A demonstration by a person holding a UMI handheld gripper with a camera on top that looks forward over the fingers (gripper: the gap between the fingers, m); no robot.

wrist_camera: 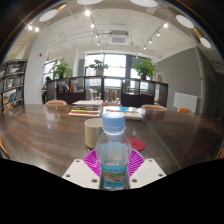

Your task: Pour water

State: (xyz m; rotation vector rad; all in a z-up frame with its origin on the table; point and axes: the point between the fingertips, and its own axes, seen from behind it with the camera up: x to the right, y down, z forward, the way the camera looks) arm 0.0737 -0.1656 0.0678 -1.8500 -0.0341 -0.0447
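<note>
A clear plastic water bottle with a blue cap and a pale label stands upright between my gripper's two fingers. The magenta pads press against its sides left and right, so the gripper is shut on the bottle. Just beyond the bottle a beige cup stands on the dark wooden table. A small red round thing lies on the table to the right of the bottle.
The long table runs ahead, with books or papers at its far end and chairs around it. Potted plants stand by the windows behind. A bookshelf is at the left.
</note>
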